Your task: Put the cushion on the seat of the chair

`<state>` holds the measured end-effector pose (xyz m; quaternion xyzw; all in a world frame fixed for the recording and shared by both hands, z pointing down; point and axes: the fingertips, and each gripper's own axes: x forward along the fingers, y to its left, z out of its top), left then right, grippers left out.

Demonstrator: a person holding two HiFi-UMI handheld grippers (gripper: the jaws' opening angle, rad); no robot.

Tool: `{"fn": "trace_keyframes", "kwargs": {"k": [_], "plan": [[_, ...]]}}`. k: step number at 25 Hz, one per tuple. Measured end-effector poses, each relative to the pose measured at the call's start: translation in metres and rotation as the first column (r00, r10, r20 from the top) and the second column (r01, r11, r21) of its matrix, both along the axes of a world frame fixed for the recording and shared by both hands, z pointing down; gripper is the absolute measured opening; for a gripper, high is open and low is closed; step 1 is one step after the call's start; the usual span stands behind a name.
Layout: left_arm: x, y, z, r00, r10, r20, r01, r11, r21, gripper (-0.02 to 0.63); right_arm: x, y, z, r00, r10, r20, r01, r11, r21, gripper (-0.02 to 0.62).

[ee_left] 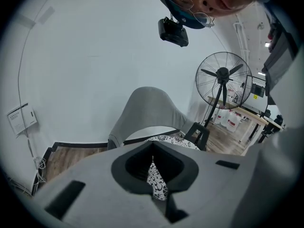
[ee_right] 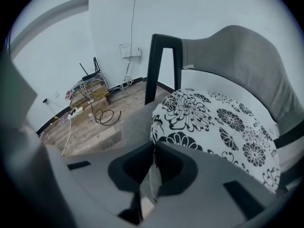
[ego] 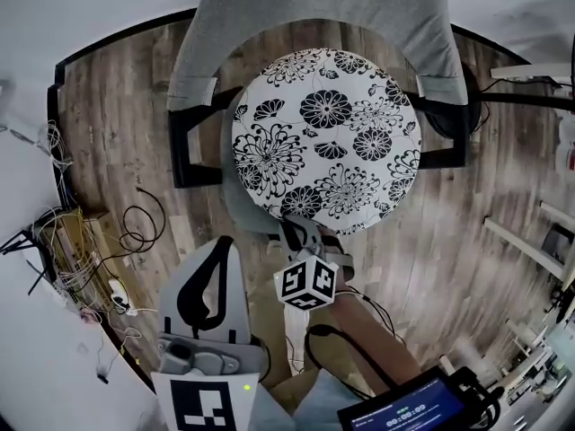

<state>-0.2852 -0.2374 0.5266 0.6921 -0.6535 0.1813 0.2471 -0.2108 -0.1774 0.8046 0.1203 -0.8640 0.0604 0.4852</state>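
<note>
With your right gripper point(ego: 293, 226) clamped on the cushion point(ego: 325, 137) at its 6 o'clock rim — left gripper point(ego: 222, 241) closed, empty — ease it toward 12 o'clock, flat on the chair point(ego: 314, 7).

Screen point(ego: 415, 409), lower right of the head view: a row of pale digits parted by colons, clock-fashion, too blurred to read with certainty. Wall notice point(ee_left: 21, 118): printed lines, too small to read. Left tool point(ego: 224, 241) and right tool point(ego: 290, 224): black-and-white square code markers.
</note>
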Motion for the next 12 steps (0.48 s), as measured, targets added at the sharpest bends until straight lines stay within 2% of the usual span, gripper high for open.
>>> {"fn": "trace_keyframes", "kwargs": {"k": [7, 11, 12], "plan": [[-0.004, -0.005, -0.004, 1.000, -0.015, 0.002, 0.015, 1.000, 0.005, 0.005, -0.032, 0.011, -0.001, 0.998, -0.033, 0.050, 0.035, 0.998, -0.050, 0.035], [-0.007, -0.007, -0.005, 1.000, -0.025, 0.003, 0.025, 1.000, 0.006, 0.005, -0.034, 0.012, -0.009, 0.994, -0.027, 0.102, 0.039, 0.993, -0.115, 0.126], [-0.007, -0.008, -0.006, 1.000, -0.026, 0.004, 0.026, 1.000, 0.007, 0.005, -0.032, 0.011, -0.014, 0.994, -0.019, 0.112, 0.032, 0.993, -0.118, 0.127]]}}
